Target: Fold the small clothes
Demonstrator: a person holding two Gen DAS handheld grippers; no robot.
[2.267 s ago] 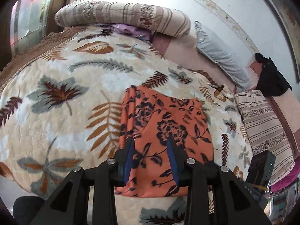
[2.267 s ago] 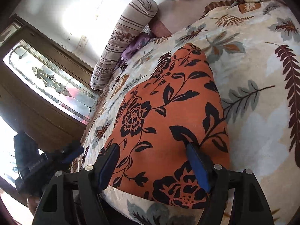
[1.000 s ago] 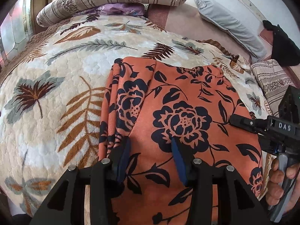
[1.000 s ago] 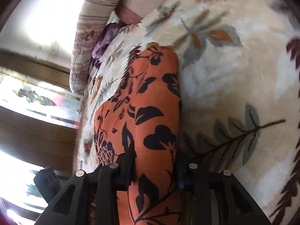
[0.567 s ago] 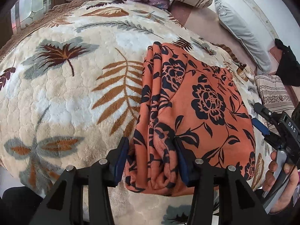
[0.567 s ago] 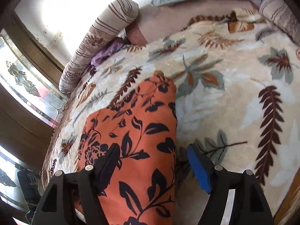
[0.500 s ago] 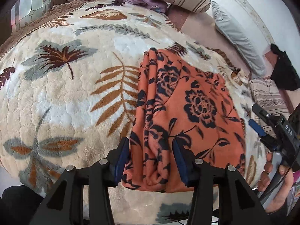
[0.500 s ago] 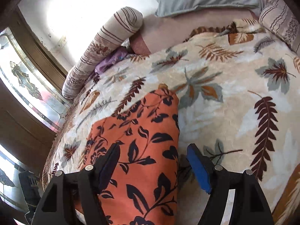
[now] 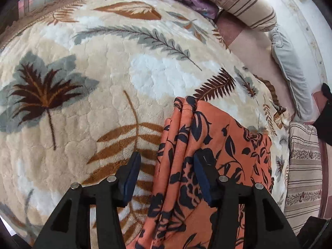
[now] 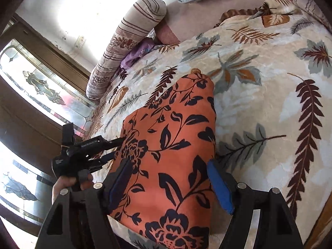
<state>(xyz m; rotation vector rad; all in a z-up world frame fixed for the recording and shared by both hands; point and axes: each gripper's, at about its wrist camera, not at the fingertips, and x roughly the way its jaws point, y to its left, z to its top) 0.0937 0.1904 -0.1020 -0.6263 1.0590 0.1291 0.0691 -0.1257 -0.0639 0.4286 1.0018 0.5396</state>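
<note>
Since a moment ago my left gripper (image 9: 166, 174) has drifted leftward, fingers spread across the bunched left edge of the folded orange floral garment (image 10: 172, 145) on the bed's leaf-print blanket (image 9: 87, 87). My right gripper (image 10: 170, 183) hovers spread-fingered over its right edge.

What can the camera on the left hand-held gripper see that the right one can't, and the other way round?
Only the left view shows the orange garment's bunched layered edge and a black item at far right. Only the right view shows the stained-glass window and the left hand-held gripper, open at the garment's edge. Both show the garment, leaf-print blanket, striped bolster and grey pillow.
</note>
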